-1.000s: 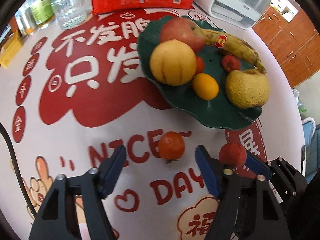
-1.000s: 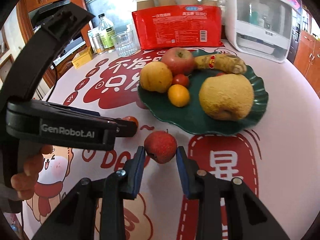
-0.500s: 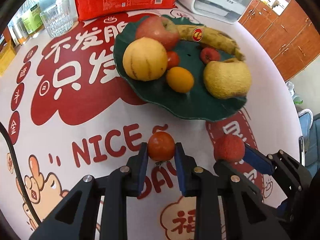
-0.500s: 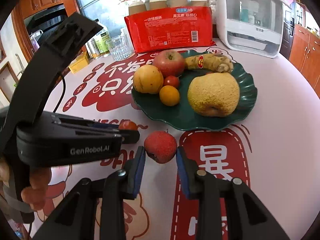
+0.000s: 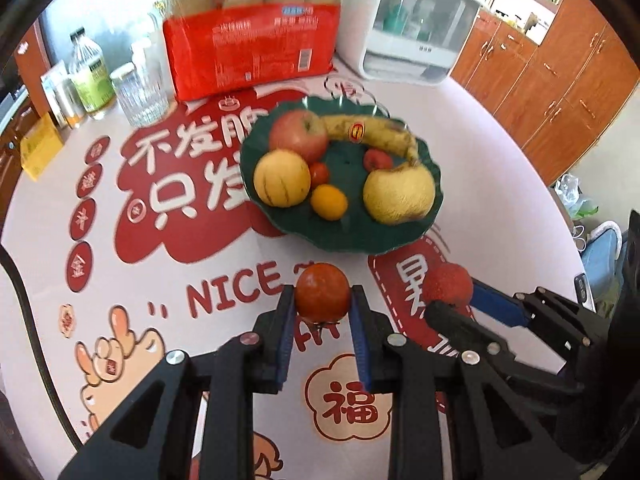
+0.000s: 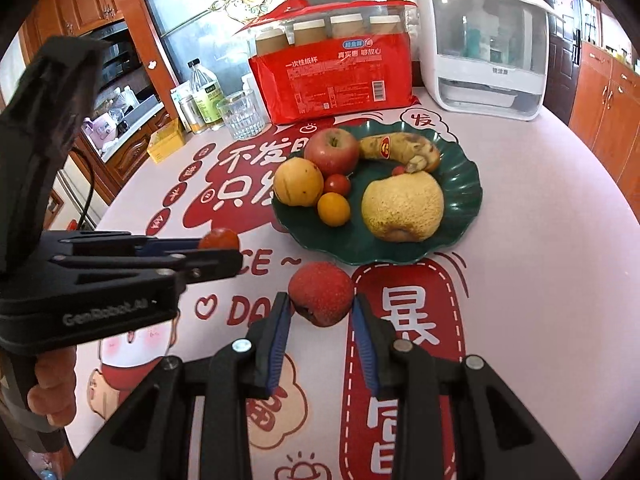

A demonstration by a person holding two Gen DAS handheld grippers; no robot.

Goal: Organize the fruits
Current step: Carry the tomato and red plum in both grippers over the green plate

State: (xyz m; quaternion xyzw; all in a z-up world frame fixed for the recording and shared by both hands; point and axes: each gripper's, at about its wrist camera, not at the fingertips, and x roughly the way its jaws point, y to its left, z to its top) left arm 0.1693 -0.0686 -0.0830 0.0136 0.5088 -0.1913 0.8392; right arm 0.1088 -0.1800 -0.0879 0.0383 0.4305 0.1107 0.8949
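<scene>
Both grippers clamped: left gripper (image 5: 322, 307) on tomato (image 5: 322, 297), right gripper (image 6: 321, 307) on lychee (image 6: 321, 299) (green plate (image 6: 466, 196) dead ahead, right's nearer)

The printed tablecloth (image 5: 224, 280) bears "NICE" and, in the right wrist view, "DA" partly hidden, plus large Chinese characters "不发", "福" and "暴". The left gripper (image 6: 216, 258) body carries the brand "GenRobot.AI". The red paper-cup pack (image 6: 336, 80) reads "一次性纸杯" and shows a barcode. The banana (image 6: 396, 148) bears a red and yellow sticker, its lettering illegible.
</scene>
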